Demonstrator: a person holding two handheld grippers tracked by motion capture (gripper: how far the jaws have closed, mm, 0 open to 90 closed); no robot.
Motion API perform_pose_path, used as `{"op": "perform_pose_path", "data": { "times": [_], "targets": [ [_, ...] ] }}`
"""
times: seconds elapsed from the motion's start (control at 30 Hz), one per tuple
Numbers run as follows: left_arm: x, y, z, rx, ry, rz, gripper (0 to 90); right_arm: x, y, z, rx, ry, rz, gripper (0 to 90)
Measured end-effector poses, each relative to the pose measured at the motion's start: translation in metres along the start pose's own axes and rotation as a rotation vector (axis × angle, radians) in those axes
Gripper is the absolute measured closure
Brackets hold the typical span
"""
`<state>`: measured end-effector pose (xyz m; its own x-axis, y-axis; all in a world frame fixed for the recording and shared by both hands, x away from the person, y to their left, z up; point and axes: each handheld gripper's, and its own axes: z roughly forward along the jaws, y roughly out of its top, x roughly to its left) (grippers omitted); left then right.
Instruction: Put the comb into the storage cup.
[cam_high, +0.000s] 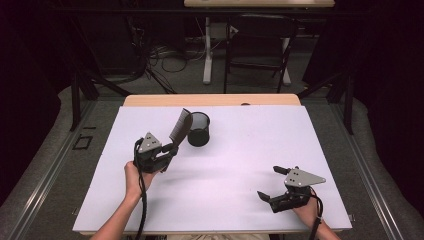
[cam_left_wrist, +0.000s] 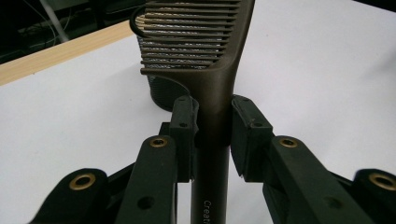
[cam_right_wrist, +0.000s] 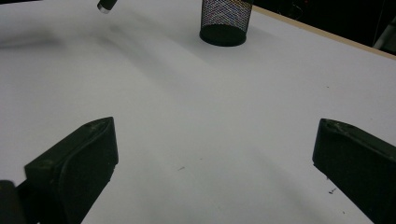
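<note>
My left gripper (cam_high: 172, 148) is shut on the handle of a dark brown comb (cam_high: 180, 127), which points up and away toward a black mesh cup (cam_high: 198, 128) standing on the white table sheet. In the left gripper view the comb (cam_left_wrist: 212, 70) runs up between the two pads, its toothed head in front of the mesh cup (cam_left_wrist: 163, 91). My right gripper (cam_high: 270, 183) rests low at the right front of the table with its jaws wide apart and nothing between them. From the right gripper view the mesh cup (cam_right_wrist: 225, 21) stands far ahead.
The white sheet (cam_high: 250, 150) covers most of the table, with a wooden strip (cam_high: 210, 99) along its far edge. Beyond the table are a chair, a desk leg and cables on the floor.
</note>
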<state>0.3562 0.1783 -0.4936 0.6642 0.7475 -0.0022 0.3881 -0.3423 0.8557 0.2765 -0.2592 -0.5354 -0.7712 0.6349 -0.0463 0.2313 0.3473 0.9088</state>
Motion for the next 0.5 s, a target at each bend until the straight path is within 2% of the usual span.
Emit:
{"op": "perform_pose_path", "data": {
  "times": [0.5],
  "targets": [
    [0.0067, 0.0011, 0.0011, -0.039, 0.034, -0.025, 72.4, -0.0006, -0.0002, 0.0004, 0.000, -0.001, 0.002, 0.0]
  ]
}}
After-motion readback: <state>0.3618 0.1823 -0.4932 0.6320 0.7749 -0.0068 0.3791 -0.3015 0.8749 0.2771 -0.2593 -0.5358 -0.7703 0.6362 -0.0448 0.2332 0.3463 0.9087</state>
